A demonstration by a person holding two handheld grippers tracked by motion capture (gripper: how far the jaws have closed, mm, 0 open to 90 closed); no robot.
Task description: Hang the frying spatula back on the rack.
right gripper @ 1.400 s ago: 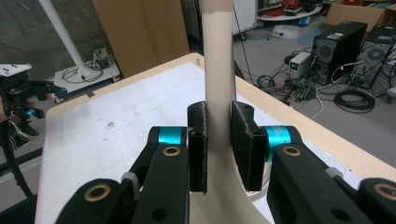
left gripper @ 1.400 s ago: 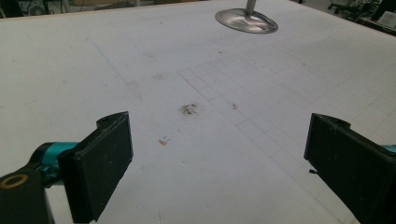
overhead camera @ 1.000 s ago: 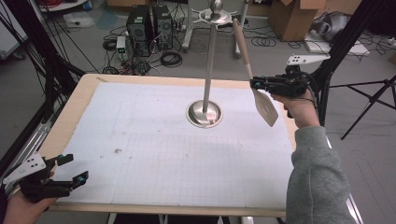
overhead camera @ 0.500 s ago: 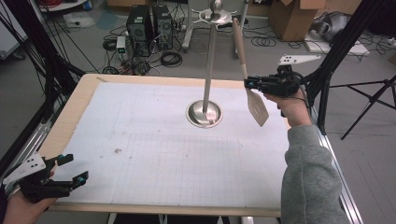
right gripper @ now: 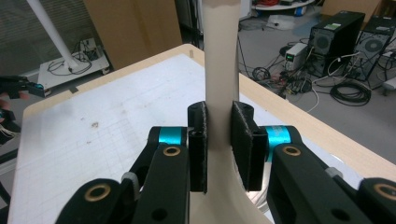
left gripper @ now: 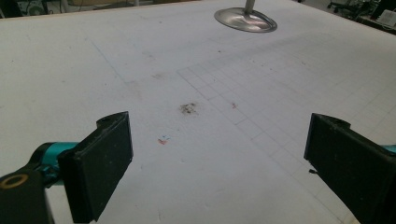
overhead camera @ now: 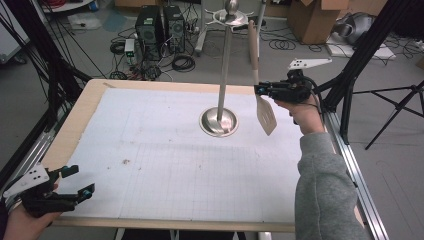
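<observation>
While the right gripper (overhead camera: 260,90) clenches a wooden spatula (overhead camera: 265,114) by its handle, blade hanging above the desk (overhead camera: 95,97) just beside the metal stand (overhead camera: 219,121), the left gripper (overhead camera: 75,182) rests released at the desk's near corner.

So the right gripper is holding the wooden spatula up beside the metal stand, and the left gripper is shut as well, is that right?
Not quite: the left gripper is open, its jaws wide apart over the bare table, as the left gripper view shows. The right gripper does hold the wooden spatula beside the metal stand.
</observation>
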